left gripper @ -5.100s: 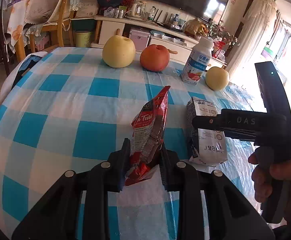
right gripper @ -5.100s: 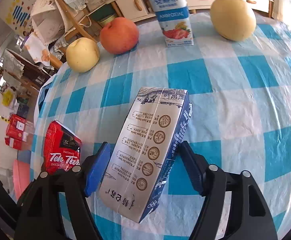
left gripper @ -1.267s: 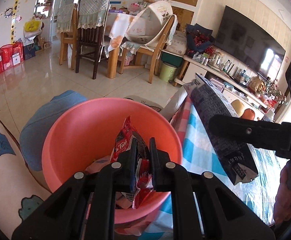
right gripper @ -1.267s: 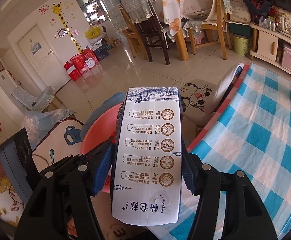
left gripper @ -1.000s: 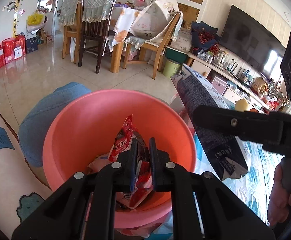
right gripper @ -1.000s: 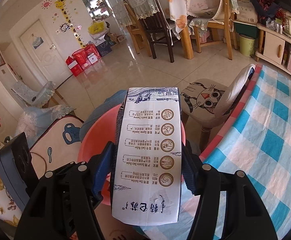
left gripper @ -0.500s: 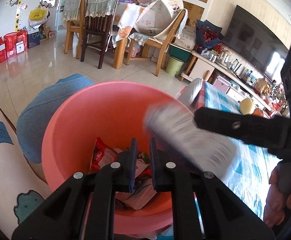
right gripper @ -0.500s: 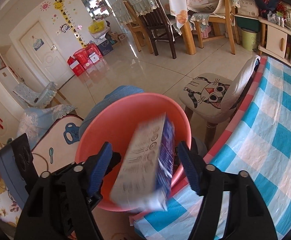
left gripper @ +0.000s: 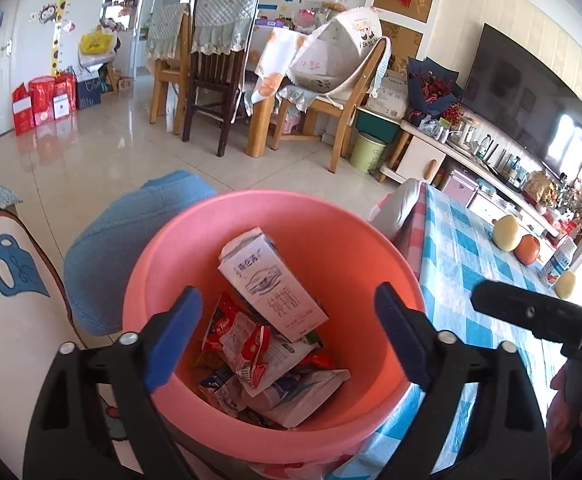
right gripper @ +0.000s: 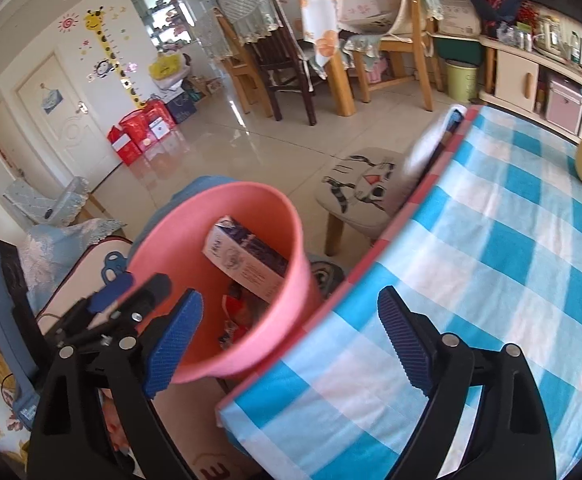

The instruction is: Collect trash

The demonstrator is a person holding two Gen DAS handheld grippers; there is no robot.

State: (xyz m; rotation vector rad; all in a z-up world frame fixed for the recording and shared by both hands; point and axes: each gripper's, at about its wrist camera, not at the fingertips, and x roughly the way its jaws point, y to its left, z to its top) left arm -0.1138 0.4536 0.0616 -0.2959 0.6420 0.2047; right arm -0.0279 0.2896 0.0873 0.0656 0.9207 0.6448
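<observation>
A pink bin stands on the floor by the table's corner. Inside it, a white and blue milk carton leans on a red snack packet and other wrappers. My left gripper hovers over the bin's mouth, its jaws opening wide with nothing between the pads. My right gripper hangs over the bin's rim and the table edge, jaws also opening and empty. The carton shows inside the bin there too. One of the right gripper's fingers juts in from the right.
The blue-checked table runs to the right, with a pear and an apple at its far end. A cat-print chair stands behind the bin and a blue stool beside it. Dining chairs are further back.
The left gripper released the red packet, which fell into the bin, then opened wide. The carton dropped from the right gripper into the bin, and that gripper swung toward the table.
</observation>
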